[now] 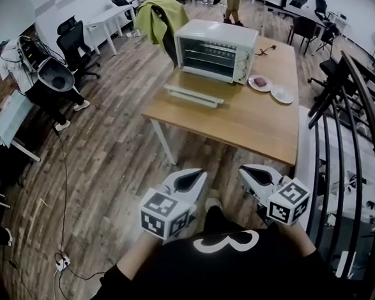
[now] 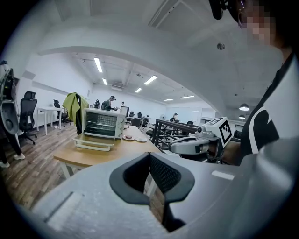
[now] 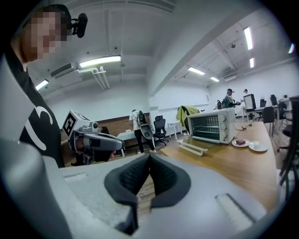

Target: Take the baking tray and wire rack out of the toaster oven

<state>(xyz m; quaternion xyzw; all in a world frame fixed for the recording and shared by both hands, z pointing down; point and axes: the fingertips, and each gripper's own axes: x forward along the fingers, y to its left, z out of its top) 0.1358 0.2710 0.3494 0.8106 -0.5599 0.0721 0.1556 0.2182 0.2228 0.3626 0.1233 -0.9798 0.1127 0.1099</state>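
Observation:
The white toaster oven (image 1: 216,51) stands at the far end of a wooden table (image 1: 249,119), with its glass door (image 1: 194,95) folded down open. Wire bars show inside its mouth (image 1: 208,56); from here I cannot tell the baking tray from the rack. It also appears in the left gripper view as the oven (image 2: 103,123) and in the right gripper view as the oven (image 3: 212,125). My left gripper (image 1: 199,174) and right gripper (image 1: 245,171) hang side by side close to my body, short of the table's near edge. Both are shut and empty.
Two small plates (image 1: 259,83) (image 1: 282,94) lie right of the oven, one with a reddish piece on it. A black metal railing (image 1: 346,135) runs along my right. A chair with a green jacket (image 1: 162,16) stands behind the table. Cables trail over the wood floor (image 1: 64,206) at left.

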